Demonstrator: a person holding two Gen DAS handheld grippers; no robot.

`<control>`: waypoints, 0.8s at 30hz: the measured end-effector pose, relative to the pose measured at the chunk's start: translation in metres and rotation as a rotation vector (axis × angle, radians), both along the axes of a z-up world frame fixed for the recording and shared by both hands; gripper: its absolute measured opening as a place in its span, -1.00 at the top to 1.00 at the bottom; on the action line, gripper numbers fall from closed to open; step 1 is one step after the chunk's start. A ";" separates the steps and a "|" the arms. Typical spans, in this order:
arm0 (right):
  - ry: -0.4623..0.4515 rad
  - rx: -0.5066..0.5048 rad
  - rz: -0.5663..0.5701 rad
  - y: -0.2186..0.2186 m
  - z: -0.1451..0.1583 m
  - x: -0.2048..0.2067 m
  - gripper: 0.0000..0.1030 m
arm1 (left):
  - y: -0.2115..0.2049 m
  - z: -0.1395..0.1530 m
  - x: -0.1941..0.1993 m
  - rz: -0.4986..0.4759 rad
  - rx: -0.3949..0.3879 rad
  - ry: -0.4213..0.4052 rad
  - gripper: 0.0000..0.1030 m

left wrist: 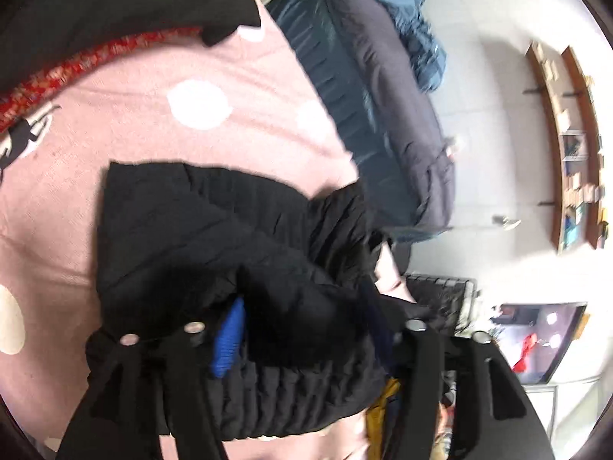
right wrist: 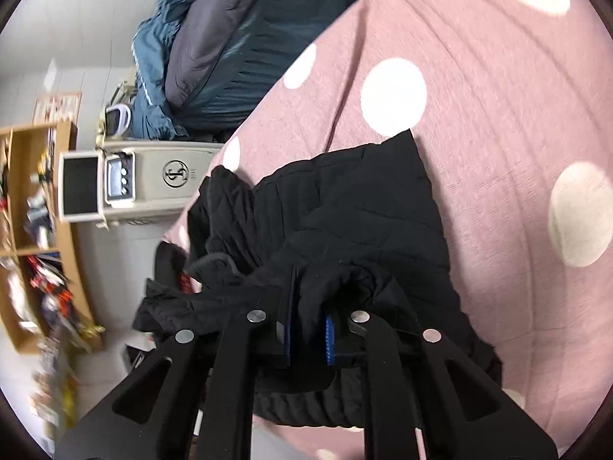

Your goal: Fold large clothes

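A black quilted jacket lies bunched and partly folded on a pink bedspread with white dots. My left gripper has its jaws wide apart with the jacket's bulk between them; one blue pad shows against the fabric, the other is hidden. In the right wrist view the same jacket lies on the bedspread. My right gripper is shut on a fold of the jacket's black fabric, pinched between its blue pads.
A pile of dark blue and grey jackets lies at the bed's far edge and also shows in the right wrist view. A beige heater and a wooden shelf stand beside the bed. A red patterned cloth borders the bedspread.
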State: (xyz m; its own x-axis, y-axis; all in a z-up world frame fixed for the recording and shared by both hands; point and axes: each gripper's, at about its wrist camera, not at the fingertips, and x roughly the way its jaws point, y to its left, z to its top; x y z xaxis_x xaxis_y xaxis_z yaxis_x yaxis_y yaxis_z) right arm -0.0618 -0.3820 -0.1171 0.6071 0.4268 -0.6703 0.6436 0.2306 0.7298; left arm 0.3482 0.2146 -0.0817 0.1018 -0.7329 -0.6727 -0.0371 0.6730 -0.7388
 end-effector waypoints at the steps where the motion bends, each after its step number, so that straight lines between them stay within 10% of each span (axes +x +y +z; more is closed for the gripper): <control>1: -0.006 0.033 -0.007 -0.002 -0.002 0.001 0.64 | 0.004 0.006 0.001 0.008 0.005 -0.015 -0.33; 6: -0.147 0.281 -0.138 -0.014 -0.007 -0.006 -0.36 | 0.031 0.053 -0.001 0.112 0.177 -0.239 -0.87; 9: -0.207 0.230 -0.103 -0.019 0.015 -0.003 -0.40 | 0.032 0.055 -0.004 0.089 0.228 -0.261 -0.87; 17: 0.044 -0.425 0.168 0.019 0.063 0.007 -0.45 | -0.016 -0.003 -0.042 -0.115 0.285 -0.185 -0.87; 24: 0.037 -0.332 -0.008 0.009 0.041 -0.032 -0.45 | 0.000 -0.015 -0.056 -0.060 0.256 -0.150 -0.87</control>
State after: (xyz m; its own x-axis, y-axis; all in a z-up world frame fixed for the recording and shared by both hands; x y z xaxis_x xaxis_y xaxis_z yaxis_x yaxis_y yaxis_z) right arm -0.0939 -0.3734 -0.0761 0.5821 0.1765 -0.7937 0.6713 0.4466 0.5916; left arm 0.2925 0.2145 -0.0969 0.1756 -0.5495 -0.8169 0.1052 0.8355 -0.5394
